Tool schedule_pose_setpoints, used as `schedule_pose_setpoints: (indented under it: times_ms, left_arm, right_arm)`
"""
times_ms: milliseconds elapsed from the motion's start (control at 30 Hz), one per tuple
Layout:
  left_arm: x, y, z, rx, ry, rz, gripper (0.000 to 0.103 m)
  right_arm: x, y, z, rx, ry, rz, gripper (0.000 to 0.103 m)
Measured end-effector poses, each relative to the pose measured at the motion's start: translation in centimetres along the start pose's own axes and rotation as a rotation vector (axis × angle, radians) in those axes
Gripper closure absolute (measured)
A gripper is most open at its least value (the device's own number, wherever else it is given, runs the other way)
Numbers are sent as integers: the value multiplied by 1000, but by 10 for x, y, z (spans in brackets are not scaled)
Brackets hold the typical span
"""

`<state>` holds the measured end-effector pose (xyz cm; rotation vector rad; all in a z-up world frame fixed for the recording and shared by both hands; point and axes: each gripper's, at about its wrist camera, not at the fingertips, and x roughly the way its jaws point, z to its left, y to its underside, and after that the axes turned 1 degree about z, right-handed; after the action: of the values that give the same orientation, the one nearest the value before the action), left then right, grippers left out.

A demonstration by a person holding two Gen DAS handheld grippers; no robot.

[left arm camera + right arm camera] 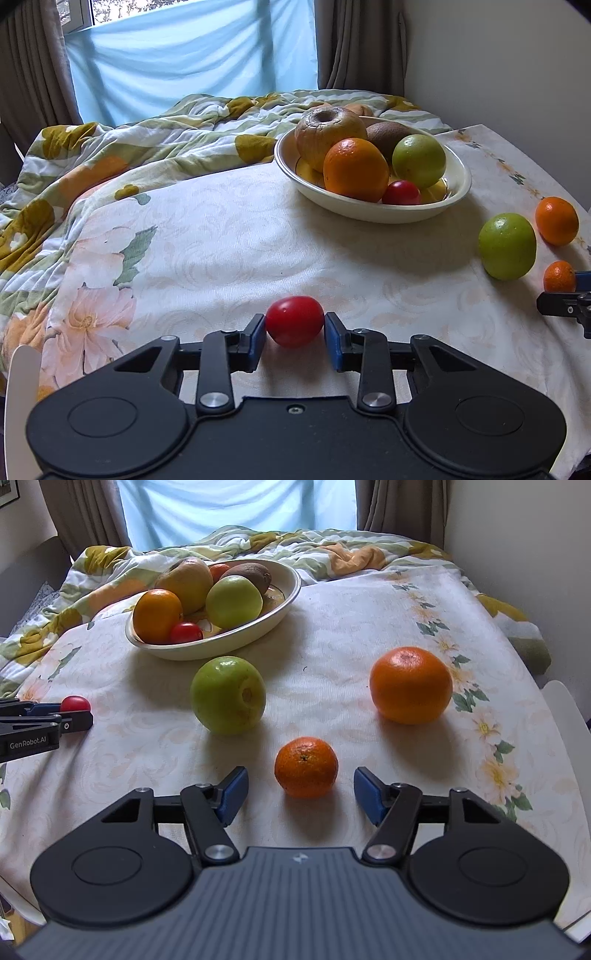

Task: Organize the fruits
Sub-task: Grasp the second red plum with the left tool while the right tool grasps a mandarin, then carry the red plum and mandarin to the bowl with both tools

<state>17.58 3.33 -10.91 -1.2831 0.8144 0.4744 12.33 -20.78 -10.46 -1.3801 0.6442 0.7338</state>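
My left gripper [294, 325] is shut on a red tomato [294, 320], low over the tablecloth; it also shows in the right wrist view [75, 703]. My right gripper [301, 788] is open, its jaws either side of a small mandarin [306, 767] without touching it. A green apple [228, 695] and a large orange [410, 684] lie loose on the cloth. The cream bowl [288, 590] holds an orange [157, 615], a green apple [234, 601], a small tomato [186, 632], a kiwi and a brownish fruit.
A floral tablecloth [221, 240] covers the table. A rumpled quilt [110, 155] lies along the far and left sides. A curtained window is behind, with a wall on the right. A white chair edge [565, 709] stands at the right.
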Motion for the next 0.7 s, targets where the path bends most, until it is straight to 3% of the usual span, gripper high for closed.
schedule_pose_setpoints:
  times_ms: [200,333,700]
  left_arm:
    - [-6,6,0,-20,-10,7,65]
    - [-12,10,-1,-39,-15,5,65]
    - [-50,2,-17,-97,-28,-35,65]
  right_arm:
    - [3,-2,3,-30,8,-5,36]
    - [3,-4,2,-38,4,-9,52]
    - [-19,-11,-5,-55,-27,-29,52]
